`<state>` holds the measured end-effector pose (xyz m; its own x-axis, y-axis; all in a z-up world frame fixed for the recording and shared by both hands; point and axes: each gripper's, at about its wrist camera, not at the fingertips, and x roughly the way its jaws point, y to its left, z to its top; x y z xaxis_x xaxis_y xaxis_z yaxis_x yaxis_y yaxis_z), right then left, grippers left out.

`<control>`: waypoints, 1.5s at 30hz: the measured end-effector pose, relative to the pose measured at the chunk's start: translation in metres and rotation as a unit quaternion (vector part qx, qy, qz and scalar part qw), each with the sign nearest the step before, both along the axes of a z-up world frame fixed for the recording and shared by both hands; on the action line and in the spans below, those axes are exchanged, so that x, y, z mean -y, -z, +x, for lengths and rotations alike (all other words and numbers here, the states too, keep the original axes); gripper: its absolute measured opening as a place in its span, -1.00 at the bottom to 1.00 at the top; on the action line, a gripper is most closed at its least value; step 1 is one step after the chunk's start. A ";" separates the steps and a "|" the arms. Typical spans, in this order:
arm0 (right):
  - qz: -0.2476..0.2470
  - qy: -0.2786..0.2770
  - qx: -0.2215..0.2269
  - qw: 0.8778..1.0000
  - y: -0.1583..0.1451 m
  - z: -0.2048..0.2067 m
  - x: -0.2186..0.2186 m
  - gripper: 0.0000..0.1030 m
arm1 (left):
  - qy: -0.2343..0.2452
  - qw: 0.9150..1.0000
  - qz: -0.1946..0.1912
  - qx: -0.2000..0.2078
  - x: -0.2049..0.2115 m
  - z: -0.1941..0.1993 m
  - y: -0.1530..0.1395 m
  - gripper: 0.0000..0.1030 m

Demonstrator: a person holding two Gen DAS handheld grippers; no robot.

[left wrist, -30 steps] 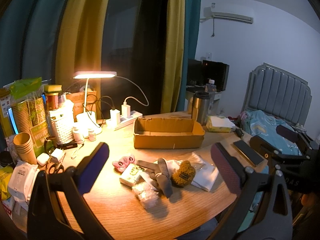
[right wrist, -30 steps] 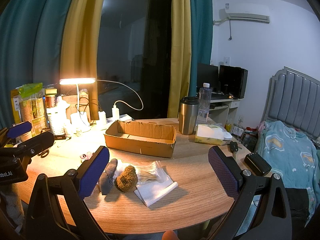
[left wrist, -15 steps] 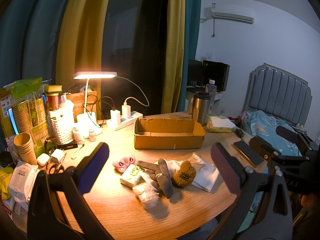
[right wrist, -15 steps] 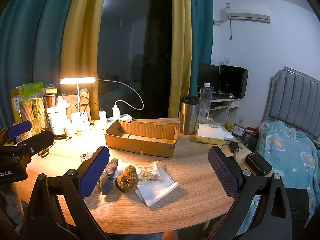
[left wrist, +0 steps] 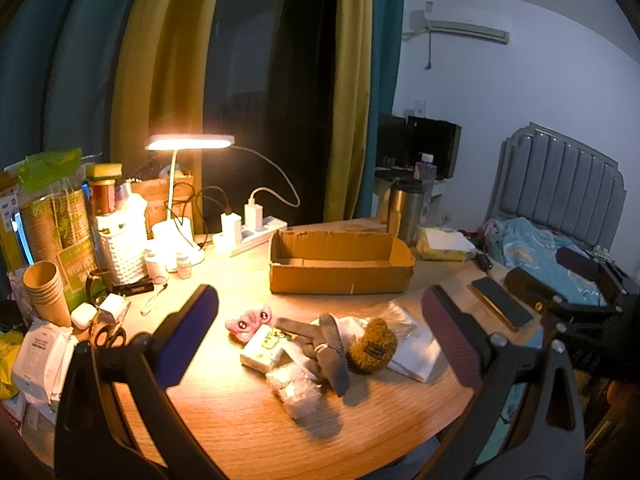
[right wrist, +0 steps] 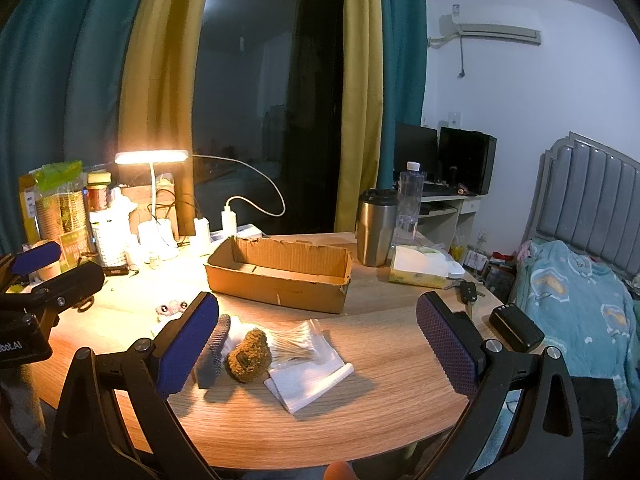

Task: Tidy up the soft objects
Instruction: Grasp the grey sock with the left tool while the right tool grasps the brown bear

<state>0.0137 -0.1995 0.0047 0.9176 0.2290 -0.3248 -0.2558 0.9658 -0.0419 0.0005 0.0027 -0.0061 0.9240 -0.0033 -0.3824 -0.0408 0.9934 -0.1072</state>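
- The counter (left wrist: 248, 420) carries a pile of small things near its front edge, with an open cardboard box (left wrist: 340, 264) just behind the pile; the box looks like the sensible place for the soft things.
- Both tools hang above the front edge, well apart from the pile: the left tool (left wrist: 320, 340) is spread wide and holds nothing, and the right tool (right wrist: 318, 340) is likewise released and bare.
- The step in hand is, I judge, picking a first soft thing.
- The brown plush (right wrist: 249, 356) lies between a grey mesh piece (right wrist: 212, 350) and a swab bag (right wrist: 298, 344), touching both.
- Come down on the plush from above with fingers astride it, so the bag is not dragged along.
- The pink toy (left wrist: 249, 320) lies apart on the left, an easy reach for the left tool.
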 end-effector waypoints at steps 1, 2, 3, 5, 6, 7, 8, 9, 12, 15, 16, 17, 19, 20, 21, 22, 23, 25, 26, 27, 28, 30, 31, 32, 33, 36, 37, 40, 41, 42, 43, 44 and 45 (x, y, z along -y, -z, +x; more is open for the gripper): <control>-0.001 0.001 0.000 1.000 0.001 0.000 0.001 0.97 | -0.001 1.000 0.000 -0.006 -0.001 0.004 0.004 0.98; -0.002 0.002 -0.001 1.000 0.002 0.001 0.001 0.97 | -0.001 1.000 -0.001 -0.012 -0.001 0.009 0.009 0.98; -0.002 0.004 -0.003 1.000 0.004 0.001 0.002 0.97 | -0.002 1.000 -0.003 -0.019 -0.003 0.013 0.014 0.98; -0.003 0.008 -0.011 1.000 0.009 0.006 0.004 0.97 | -0.004 1.000 -0.004 -0.030 -0.005 0.020 0.022 0.98; -0.004 0.009 -0.015 1.000 0.013 0.010 0.004 0.97 | -0.003 0.999 -0.005 -0.035 -0.006 0.024 0.026 0.98; -0.005 0.010 -0.021 1.000 0.017 0.014 0.005 0.97 | -0.002 0.999 -0.007 -0.042 -0.007 0.028 0.031 0.98; -0.007 0.011 -0.027 1.000 0.021 0.017 0.006 0.97 | -0.001 0.999 -0.007 -0.048 -0.008 0.032 0.036 0.98; -0.007 0.012 -0.035 0.999 0.026 0.026 0.009 0.97 | -0.001 0.998 -0.008 -0.056 -0.010 0.036 0.041 0.98; -0.010 0.011 -0.058 0.998 0.041 0.042 0.011 0.97 | -0.003 0.997 -0.008 -0.076 -0.013 0.046 0.055 0.98; -0.010 0.005 -0.078 0.997 0.054 0.054 0.009 0.97 | -0.004 0.996 -0.005 -0.094 -0.014 0.056 0.068 0.98; -0.009 0.001 -0.084 0.996 0.058 0.057 0.008 0.97 | -0.004 0.995 -0.003 -0.102 -0.014 0.060 0.073 0.98; -0.009 -0.003 -0.089 0.996 0.061 0.061 0.007 0.97 | -0.005 0.994 -0.002 -0.108 -0.014 0.063 0.077 0.98; -0.010 -0.012 -0.100 0.995 0.069 0.067 0.003 0.97 | -0.009 0.992 -0.002 -0.123 -0.018 0.069 0.087 0.98; -0.011 -0.018 -0.106 0.994 0.073 0.070 0.001 0.97 | -0.011 0.991 -0.003 -0.130 -0.019 0.071 0.091 0.98; -0.011 -0.023 -0.112 0.993 0.077 0.073 -0.002 0.97 | -0.013 0.991 -0.003 -0.136 -0.021 0.073 0.095 0.98; -0.011 -0.028 -0.118 0.993 0.080 0.076 -0.005 0.97 | -0.015 0.990 -0.004 -0.143 -0.022 0.075 0.099 0.98; -0.011 -0.034 -0.124 0.992 0.083 0.079 -0.008 0.97 | -0.016 0.989 -0.004 -0.148 -0.024 0.077 0.103 0.98; -0.011 -0.049 -0.137 0.989 0.090 0.084 -0.014 0.94 | -0.017 0.987 -0.005 -0.158 -0.026 0.081 0.109 0.98; -0.010 -0.056 -0.142 0.988 0.092 0.087 -0.017 0.88 | -0.016 0.987 -0.005 -0.162 -0.027 0.082 0.112 0.98; -0.010 -0.064 -0.148 0.987 0.095 0.089 -0.020 0.84 | -0.016 0.986 -0.004 -0.164 -0.027 0.084 0.114 0.98; -0.009 -0.069 -0.153 0.986 0.097 0.091 -0.024 0.82 | -0.014 0.986 -0.003 -0.166 -0.027 0.085 0.115 0.98; -0.006 -0.080 -0.164 0.983 0.103 0.097 -0.029 0.71 | -0.012 0.986 0.001 -0.168 -0.026 0.089 0.116 0.98; -0.005 -0.084 -0.168 0.982 0.106 0.101 -0.033 0.67 | -0.010 0.986 0.003 -0.169 -0.025 0.091 0.116 0.98; -0.004 -0.089 -0.175 0.981 0.109 0.104 -0.036 0.60 | -0.007 0.985 0.005 -0.170 -0.024 0.092 0.116 0.98; -0.004 -0.094 -0.182 0.979 0.111 0.108 -0.040 0.58 | -0.004 0.985 0.006 -0.171 -0.023 0.095 0.117 0.98; -0.005 -0.105 -0.194 0.975 0.118 0.115 -0.047 0.54 | 0.005 0.984 0.015 -0.175 -0.016 0.101 0.118 0.98; -0.004 -0.110 -0.197 0.974 0.119 0.118 -0.049 0.51 | 0.009 0.984 0.018 -0.177 -0.014 0.103 0.119 0.98; 0.003 -0.123 -0.206 0.971 0.122 0.124 -0.052 0.35 | 0.010 0.982 0.027 -0.185 -0.010 0.110 0.123 0.98; 0.005 -0.127 -0.209 0.970 0.124 0.126 -0.053 0.35 | 0.010 0.982 0.030 -0.188 -0.009 0.112 0.123 0.97; 0.007 -0.130 -0.215 0.968 0.126 0.128 -0.054 0.33 | 0.010 0.981 0.032 -0.189 -0.007 0.114 0.124 0.97; 0.007 -0.132 -0.218 0.967 0.128 0.130 -0.055 0.30 | 0.012 0.981 0.036 -0.190 -0.005 0.115 0.124 0.97; 0.007 -0.135 -0.221 0.966 0.130 0.132 -0.056 0.17 | 0.013 0.981 0.039 -0.190 -0.003 0.117 0.124 0.97; 0.010 -0.140 -0.225 0.964 0.131 0.134 -0.055 -0.10 | 0.016 0.981 0.043 -0.190 0.000 0.118 0.124 0.97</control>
